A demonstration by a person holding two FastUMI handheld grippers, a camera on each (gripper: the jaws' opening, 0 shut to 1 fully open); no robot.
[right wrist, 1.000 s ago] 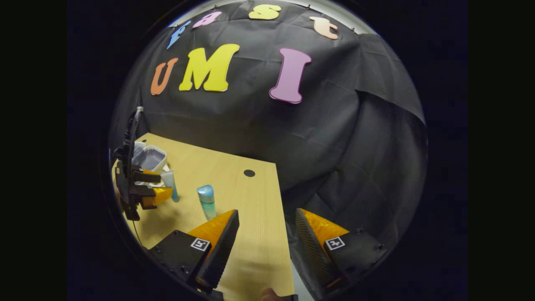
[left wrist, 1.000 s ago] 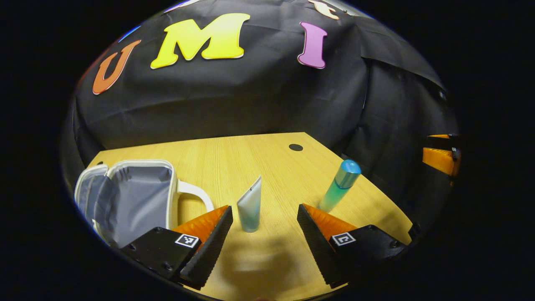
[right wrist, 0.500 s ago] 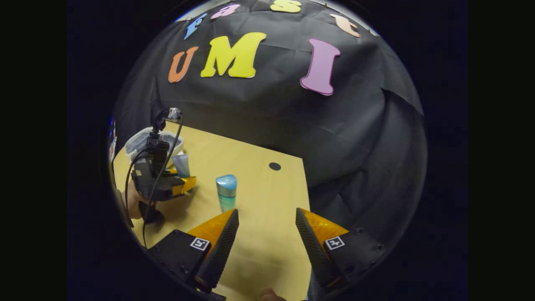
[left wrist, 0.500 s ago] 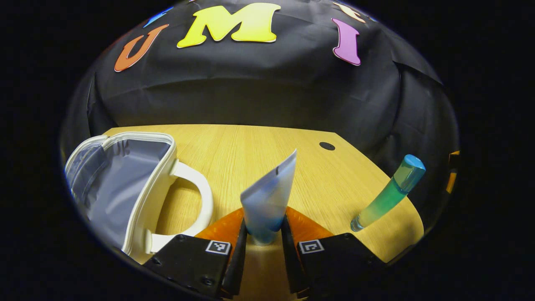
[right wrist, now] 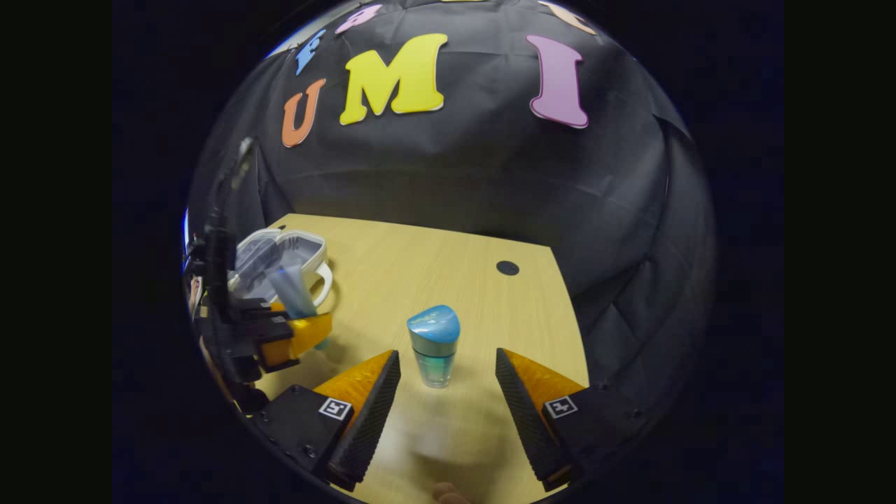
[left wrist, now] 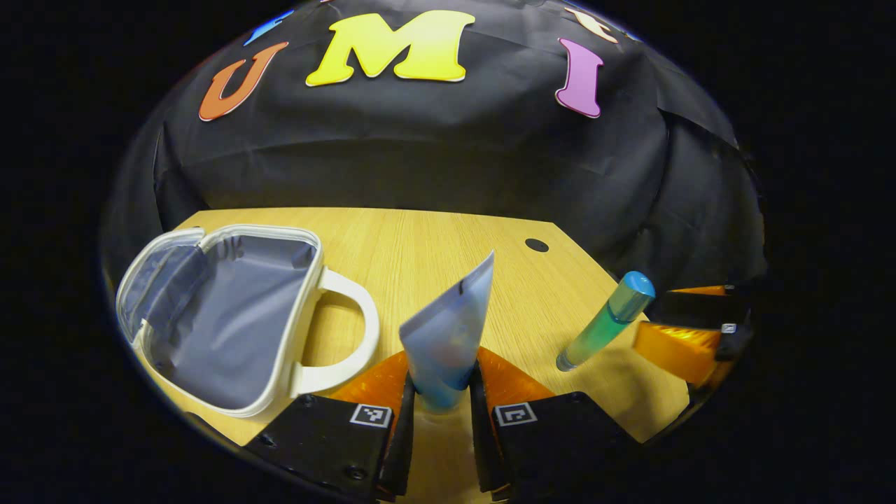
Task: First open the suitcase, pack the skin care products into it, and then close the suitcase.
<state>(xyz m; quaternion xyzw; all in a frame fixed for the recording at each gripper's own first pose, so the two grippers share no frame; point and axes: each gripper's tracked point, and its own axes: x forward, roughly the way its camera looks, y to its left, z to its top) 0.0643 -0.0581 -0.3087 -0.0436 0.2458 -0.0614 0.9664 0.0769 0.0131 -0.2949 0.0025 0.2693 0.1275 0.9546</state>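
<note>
Now, L to R:

Suitcase (left wrist: 210, 315): small white case w/ grey lining, lid flung open, handle toward the tube. Sits far left on the table (left wrist: 434, 245). Count: 1. Step one of the task looks done.

Left gripper (left wrist: 439, 420): jaws pinched onto the tube (left wrist: 448, 336), both fingers pressing its lower end. A sec ago they stood spread either side of it; half a sec ago they'd clamped; now the tube sits a touch nearer the case. Means: first product secured, the carry to the case looks under way.

Tube, again: upright, crimped end up, between case handle and bottle. Not in the case yet. In the right gripper view the left gripper (right wrist: 297, 336) holds it just in front of the case (right wrist: 280, 262).

Bottle (right wrist: 434, 346): green body, blue cap, standing on the table, right of the tube. Untouched.

Right gripper (right wrist: 448, 409): jaws wide apart, bottle now near and centred ahead of them. A sec ago it was well off to the left in that view. Means: 2nd pick being lined up, I'd say.

Tally: 1 suitcase, 2 skin care products (1 tube, 1 bottle), 2 grippers. Packed so far: 0.
</note>
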